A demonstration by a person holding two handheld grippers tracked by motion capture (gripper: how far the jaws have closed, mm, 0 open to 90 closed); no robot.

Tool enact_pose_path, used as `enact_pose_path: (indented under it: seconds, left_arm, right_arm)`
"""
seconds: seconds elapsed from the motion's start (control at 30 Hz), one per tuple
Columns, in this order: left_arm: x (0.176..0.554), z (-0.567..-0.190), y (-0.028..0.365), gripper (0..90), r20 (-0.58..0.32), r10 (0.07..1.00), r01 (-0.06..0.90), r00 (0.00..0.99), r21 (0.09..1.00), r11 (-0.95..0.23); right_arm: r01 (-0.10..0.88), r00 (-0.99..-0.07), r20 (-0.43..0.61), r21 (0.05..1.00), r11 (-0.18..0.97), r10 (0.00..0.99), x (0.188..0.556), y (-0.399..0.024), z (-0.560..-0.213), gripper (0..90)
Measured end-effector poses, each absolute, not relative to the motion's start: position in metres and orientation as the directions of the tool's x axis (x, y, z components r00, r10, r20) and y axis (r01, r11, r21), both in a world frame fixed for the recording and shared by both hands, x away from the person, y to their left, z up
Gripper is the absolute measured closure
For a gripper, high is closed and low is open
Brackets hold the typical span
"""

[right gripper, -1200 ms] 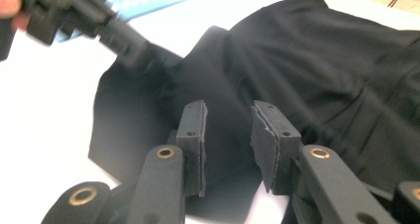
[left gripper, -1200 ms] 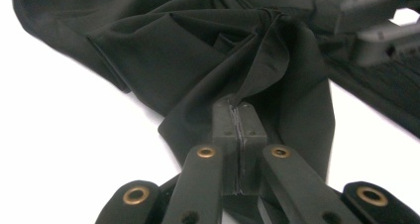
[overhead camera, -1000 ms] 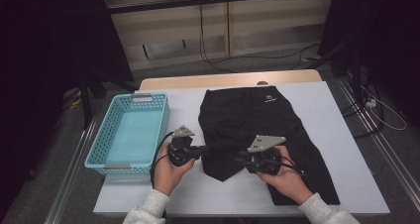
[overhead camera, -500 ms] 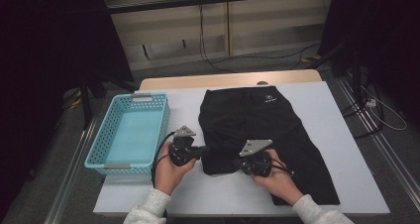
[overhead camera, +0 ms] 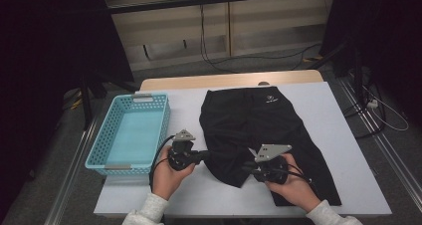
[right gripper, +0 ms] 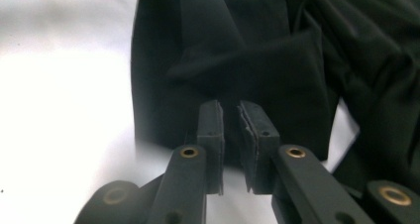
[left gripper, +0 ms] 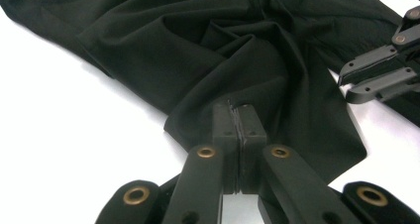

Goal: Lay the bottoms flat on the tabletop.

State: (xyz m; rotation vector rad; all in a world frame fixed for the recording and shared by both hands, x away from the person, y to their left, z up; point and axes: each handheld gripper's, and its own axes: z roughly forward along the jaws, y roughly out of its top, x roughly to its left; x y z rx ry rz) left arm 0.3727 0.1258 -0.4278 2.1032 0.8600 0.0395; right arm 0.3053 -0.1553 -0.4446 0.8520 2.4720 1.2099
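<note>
Right hand-held gripper (right gripper: 230, 135) now slightly ajar, nearer left hand-held gripper (left gripper: 240, 130), that one pinching black shorts (overhead camera: 259, 120).

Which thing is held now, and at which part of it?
The left gripper is shut on the black shorts at a leg's hem edge. The right gripper holds nothing.

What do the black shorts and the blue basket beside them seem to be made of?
The black shorts look like a thin, smooth synthetic knit with a matte finish: the cloth drapes in soft folds and bunches near the left gripper. Whether it stretches cannot be told. The blue basket looks like moulded plastic, slightly glossy, with walls pierced by a regular grid of holes and a rigid rim.
</note>
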Motion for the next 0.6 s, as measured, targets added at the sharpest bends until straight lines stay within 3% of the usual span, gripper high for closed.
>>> enact_pose_path:
  seconds: [0.23, 0.33, 0.43, 0.5, 0.6]
  left_arm:
    - [0.372, -0.429, 0.123, 89.5, -0.256, 0.584, 0.559, 0.770, 0.712, -0.425]
    - [0.370, -0.430, 0.120, 89.5, -0.250, 0.582, 0.556, 0.774, 0.708, -0.435]
    - [0.371, -0.430, 0.116, 89.5, -0.249, 0.576, 0.551, 0.779, 0.709, -0.439]
    - [0.370, -0.431, 0.115, 89.5, -0.242, 0.573, 0.547, 0.783, 0.707, -0.448]
    - [0.371, -0.433, 0.115, 89.5, -0.246, 0.573, 0.552, 0.781, 0.701, -0.451]
  right_arm:
    - [0.370, -0.807, 0.016, 0.793, 0.483, 0.590, 0.316, -0.125, -0.446, 53.5]
    - [0.360, -0.823, 0.000, 0.774, 0.521, 0.569, 0.316, -0.109, -0.452, 52.9]
    - [0.360, -0.818, -0.035, 0.748, 0.558, 0.574, 0.318, -0.103, -0.462, 56.3]
    - [0.374, -0.815, -0.006, 0.759, 0.533, 0.580, 0.321, -0.104, -0.463, 63.5]
    - [0.388, -0.811, 0.006, 0.755, 0.529, 0.586, 0.326, -0.108, -0.463, 83.1]
